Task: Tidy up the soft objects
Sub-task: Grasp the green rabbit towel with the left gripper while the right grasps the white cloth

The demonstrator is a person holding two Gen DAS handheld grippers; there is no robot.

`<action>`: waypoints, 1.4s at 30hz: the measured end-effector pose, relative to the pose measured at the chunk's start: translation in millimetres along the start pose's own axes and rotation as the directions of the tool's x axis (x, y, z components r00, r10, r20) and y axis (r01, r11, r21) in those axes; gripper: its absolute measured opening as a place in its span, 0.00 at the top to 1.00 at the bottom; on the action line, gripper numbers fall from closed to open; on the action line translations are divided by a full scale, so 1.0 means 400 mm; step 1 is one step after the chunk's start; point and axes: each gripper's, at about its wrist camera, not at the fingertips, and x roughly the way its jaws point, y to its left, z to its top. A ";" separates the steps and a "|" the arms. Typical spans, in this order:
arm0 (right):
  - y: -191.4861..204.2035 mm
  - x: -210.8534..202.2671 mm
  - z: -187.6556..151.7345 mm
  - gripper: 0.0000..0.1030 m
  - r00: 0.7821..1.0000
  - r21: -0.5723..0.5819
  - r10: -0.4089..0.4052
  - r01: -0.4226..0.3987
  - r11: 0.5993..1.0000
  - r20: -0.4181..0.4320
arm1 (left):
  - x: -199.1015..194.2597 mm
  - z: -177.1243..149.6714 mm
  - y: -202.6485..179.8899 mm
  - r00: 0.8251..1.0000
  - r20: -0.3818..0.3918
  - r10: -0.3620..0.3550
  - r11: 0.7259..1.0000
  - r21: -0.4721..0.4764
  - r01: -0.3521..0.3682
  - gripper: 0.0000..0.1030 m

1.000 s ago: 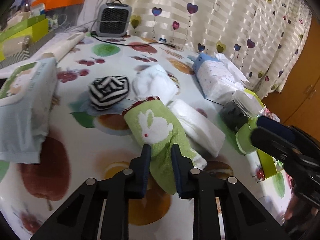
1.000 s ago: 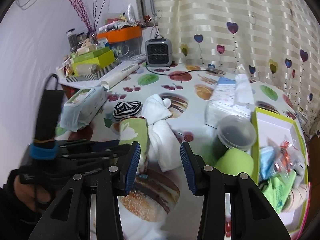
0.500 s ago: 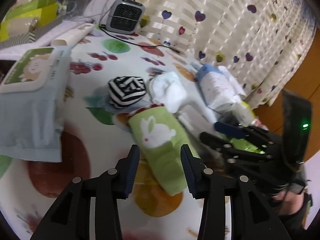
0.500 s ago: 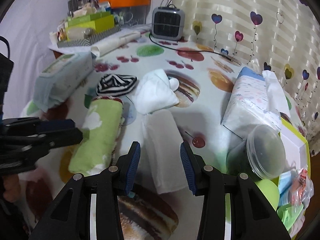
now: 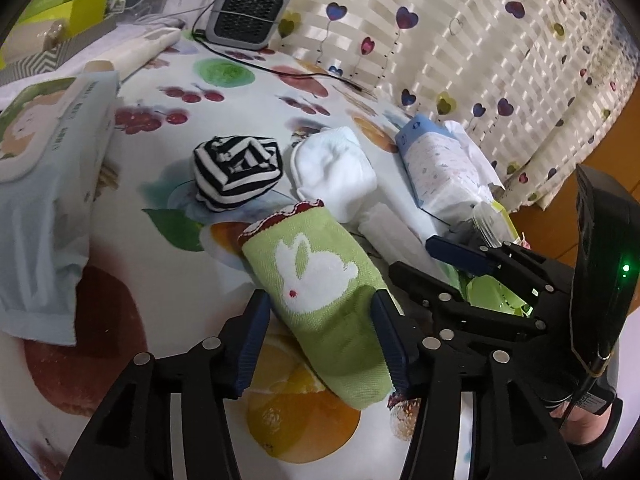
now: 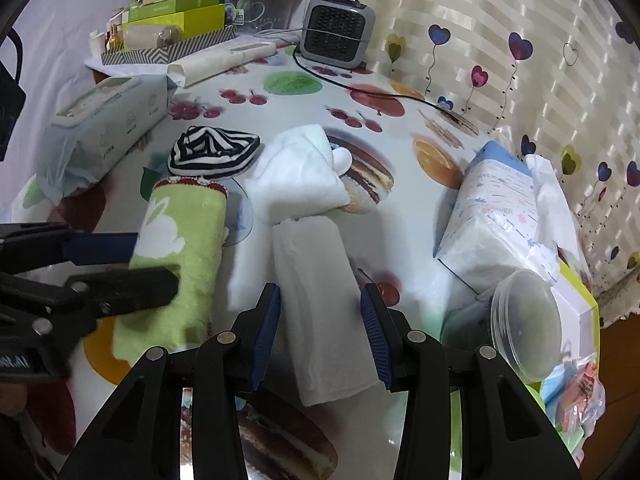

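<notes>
Left wrist view: the left gripper [image 5: 320,312] is seen with its ribbed blue pads parted, the jaws having just been opening; the rolled green towel [image 5: 320,292], a knitted cylinder with a white rabbit motif and a scalloped red hem, lies between them on the glossy fruit-print tablecloth [image 5: 160,280], the pads flanking it without visibly pressing; at 11 o'clock of the roll a striped black-and-white bundle [image 5: 236,174] is found, and at 12 o'clock a crumpled white cloth [image 5: 334,168]; a soft tissue pack [image 5: 440,168] lies at 1 o'clock; the right gripper [image 5: 436,258] enters at 3 o'clock.

Right wrist view: the right gripper [image 6: 320,320] is held with fingers apart, straddling a folded white towel [image 6: 320,300], a flat oblong of soft terry, with narrow gaps at both pads; the green roll [image 6: 176,256] lies at 9 o'clock, a dark finger of the left gripper [image 6: 132,268] across it; a clear round lid [image 6: 524,324] is seen at 3 o'clock.
</notes>
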 end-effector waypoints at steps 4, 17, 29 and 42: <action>0.000 0.025 -0.001 0.58 0.999 -0.009 -0.013 0.013 1.000 -0.041 | 0.011 0.004 -0.013 1.000 -0.003 0.005 1.000 0.015 -0.005 0.48; 0.005 -0.005 -0.017 0.73 0.984 0.081 0.178 -0.176 0.981 -0.014 | 0.006 -0.008 0.011 0.996 -0.019 -0.091 0.994 -0.056 0.090 0.64; 0.026 -0.043 -0.048 0.80 0.947 0.141 0.320 -0.321 0.937 0.029 | -0.044 -0.026 -0.014 0.995 0.035 -0.097 0.995 -0.001 0.097 0.73; 0.002 -0.124 -0.075 0.81 0.957 0.174 0.265 -0.283 0.943 0.122 | -0.134 -0.028 -0.040 0.989 0.124 -0.082 0.996 0.052 0.076 0.81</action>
